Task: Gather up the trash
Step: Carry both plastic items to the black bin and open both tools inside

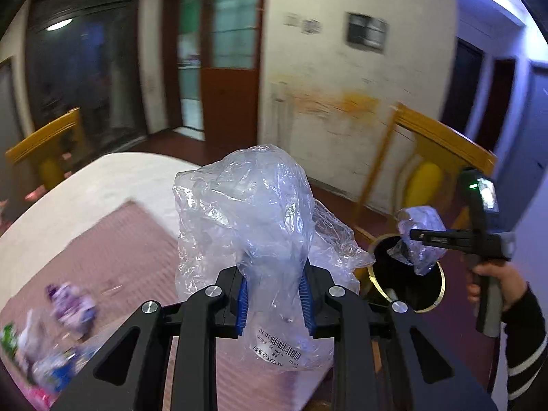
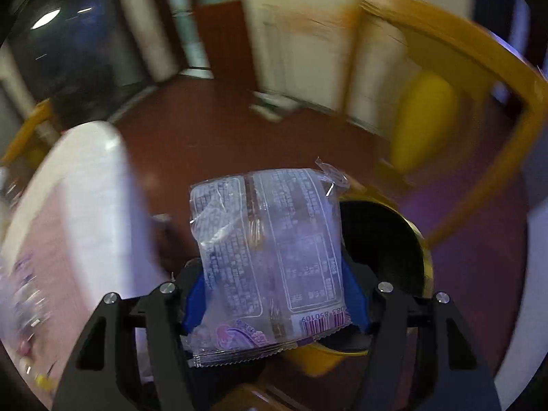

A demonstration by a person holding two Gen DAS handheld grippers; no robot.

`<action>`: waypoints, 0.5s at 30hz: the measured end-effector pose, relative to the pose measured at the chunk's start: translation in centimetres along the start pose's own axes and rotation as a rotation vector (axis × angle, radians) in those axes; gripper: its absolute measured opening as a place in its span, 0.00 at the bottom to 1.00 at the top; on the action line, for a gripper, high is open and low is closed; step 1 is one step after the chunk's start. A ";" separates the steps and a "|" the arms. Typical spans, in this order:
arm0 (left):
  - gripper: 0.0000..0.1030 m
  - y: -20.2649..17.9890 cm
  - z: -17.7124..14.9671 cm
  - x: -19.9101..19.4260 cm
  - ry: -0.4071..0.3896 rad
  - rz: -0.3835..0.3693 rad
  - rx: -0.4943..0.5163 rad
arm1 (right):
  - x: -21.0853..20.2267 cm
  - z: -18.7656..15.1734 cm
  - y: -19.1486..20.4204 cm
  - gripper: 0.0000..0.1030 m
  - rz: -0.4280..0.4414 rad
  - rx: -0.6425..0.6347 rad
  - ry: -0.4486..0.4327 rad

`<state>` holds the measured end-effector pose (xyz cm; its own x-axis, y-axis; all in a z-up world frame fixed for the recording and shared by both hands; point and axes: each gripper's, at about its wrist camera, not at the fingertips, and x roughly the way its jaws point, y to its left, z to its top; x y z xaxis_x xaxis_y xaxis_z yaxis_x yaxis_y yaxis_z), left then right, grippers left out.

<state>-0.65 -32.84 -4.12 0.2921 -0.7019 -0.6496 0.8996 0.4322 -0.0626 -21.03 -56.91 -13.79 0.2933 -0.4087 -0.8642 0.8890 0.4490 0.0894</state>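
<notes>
My left gripper [image 1: 275,299] is shut on a crumpled clear plastic bag [image 1: 260,212] with a barcode label, held above the table's right edge. My right gripper [image 2: 274,294] is shut on a clear printed snack wrapper [image 2: 270,246] with a purple design and barcode. In the left wrist view the right gripper [image 1: 416,236] holds that wrapper [image 1: 419,233] right above the open mouth of a gold-rimmed black trash bin [image 1: 433,291]. The bin [image 2: 387,239] sits just behind the wrapper in the right wrist view.
A white table [image 1: 102,185] with a pink mat [image 1: 120,257] holds several loose wrappers [image 1: 68,301] at the left. Yellow wooden chairs [image 1: 441,140] stand behind the bin and at the far left [image 1: 44,144]. The floor is dark red.
</notes>
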 end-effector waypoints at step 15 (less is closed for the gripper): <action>0.23 -12.2 1.8 9.7 0.110 -0.183 0.187 | 9.3 -1.5 -10.0 0.88 -0.165 0.223 0.126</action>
<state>-8.23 -45.92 -8.26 0.0913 -0.6882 -0.7197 0.9814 0.1846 -0.0521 -27.74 -64.03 -23.49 0.1050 -0.3534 -0.9296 0.9804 0.1937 0.0371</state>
